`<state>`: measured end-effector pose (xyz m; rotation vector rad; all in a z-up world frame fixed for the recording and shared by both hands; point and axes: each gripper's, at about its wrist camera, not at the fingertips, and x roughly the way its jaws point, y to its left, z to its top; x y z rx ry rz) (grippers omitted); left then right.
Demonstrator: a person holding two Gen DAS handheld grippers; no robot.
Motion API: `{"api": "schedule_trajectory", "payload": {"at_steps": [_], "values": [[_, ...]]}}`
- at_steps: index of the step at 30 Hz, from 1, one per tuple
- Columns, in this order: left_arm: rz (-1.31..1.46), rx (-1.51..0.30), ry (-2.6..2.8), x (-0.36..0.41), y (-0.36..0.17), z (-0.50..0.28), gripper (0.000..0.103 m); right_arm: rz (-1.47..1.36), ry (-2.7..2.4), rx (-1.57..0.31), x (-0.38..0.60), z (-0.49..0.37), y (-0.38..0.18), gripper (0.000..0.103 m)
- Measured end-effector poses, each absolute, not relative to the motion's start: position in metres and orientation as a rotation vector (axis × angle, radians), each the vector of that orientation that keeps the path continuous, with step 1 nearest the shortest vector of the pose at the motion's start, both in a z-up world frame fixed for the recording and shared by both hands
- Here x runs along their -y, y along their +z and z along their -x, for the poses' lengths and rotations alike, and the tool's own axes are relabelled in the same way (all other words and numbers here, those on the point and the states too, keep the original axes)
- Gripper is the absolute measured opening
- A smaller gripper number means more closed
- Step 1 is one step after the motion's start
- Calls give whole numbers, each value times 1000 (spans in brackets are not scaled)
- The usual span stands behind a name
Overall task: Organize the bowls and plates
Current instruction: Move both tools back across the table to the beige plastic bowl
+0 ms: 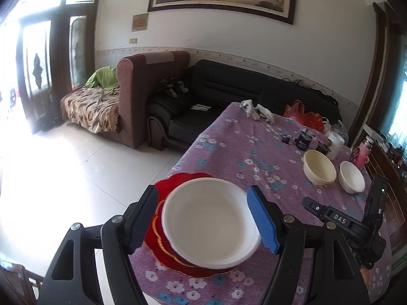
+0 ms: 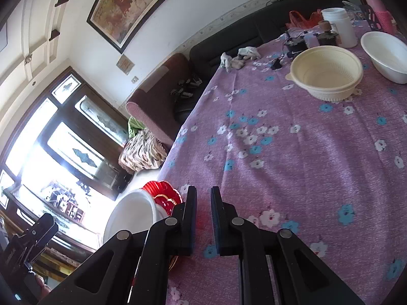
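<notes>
A white bowl (image 1: pixel 208 221) sits on a red scalloped plate (image 1: pixel 162 244) at the near left corner of the table. My left gripper (image 1: pixel 203 219) is open over it, one black finger (image 1: pixel 145 218) and one blue finger (image 1: pixel 262 221) flanking the bowl without pressing on it. The right wrist view shows the same white bowl (image 2: pixel 132 216) and red plate (image 2: pixel 162 193) left of my right gripper (image 2: pixel 203 218). That gripper is shut to a narrow slit over bare cloth, holding nothing. A cream bowl (image 1: pixel 319 167) (image 2: pixel 326 76) and another white bowl (image 1: pixel 352 176) (image 2: pixel 386 53) stand at the far right.
The table wears a purple flowered cloth (image 1: pixel 241 152); its left edge drops to a tiled floor. Behind the bowls stand a white cup (image 1: pixel 335 145), a pink bottle (image 1: pixel 363 152), small dark gadgets (image 1: pixel 302 139), a red bag (image 1: pixel 302 115) and grey gloves (image 1: pixel 257 110). A black sofa (image 1: pixel 229 86) lies beyond.
</notes>
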<state>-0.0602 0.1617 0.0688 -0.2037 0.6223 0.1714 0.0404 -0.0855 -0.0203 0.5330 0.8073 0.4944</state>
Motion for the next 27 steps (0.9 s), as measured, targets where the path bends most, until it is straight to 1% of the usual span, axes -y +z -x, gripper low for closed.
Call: {"api": "schedule_trajectory", "payload": {"at_steps": [9, 19, 23, 27], "values": [[126, -756, 13, -84, 33, 33, 72, -493, 423, -728, 126, -30, -31, 12], [34, -795, -88, 7, 28, -27, 72, -566, 319, -703, 213, -36, -25, 12], [21, -821, -102, 33, 18, -50, 72, -558, 247, -669, 248, -35, -20, 12], [19, -862, -112, 49, 5, -69, 72, -591, 213, -672, 273, -36, -27, 12]]}}
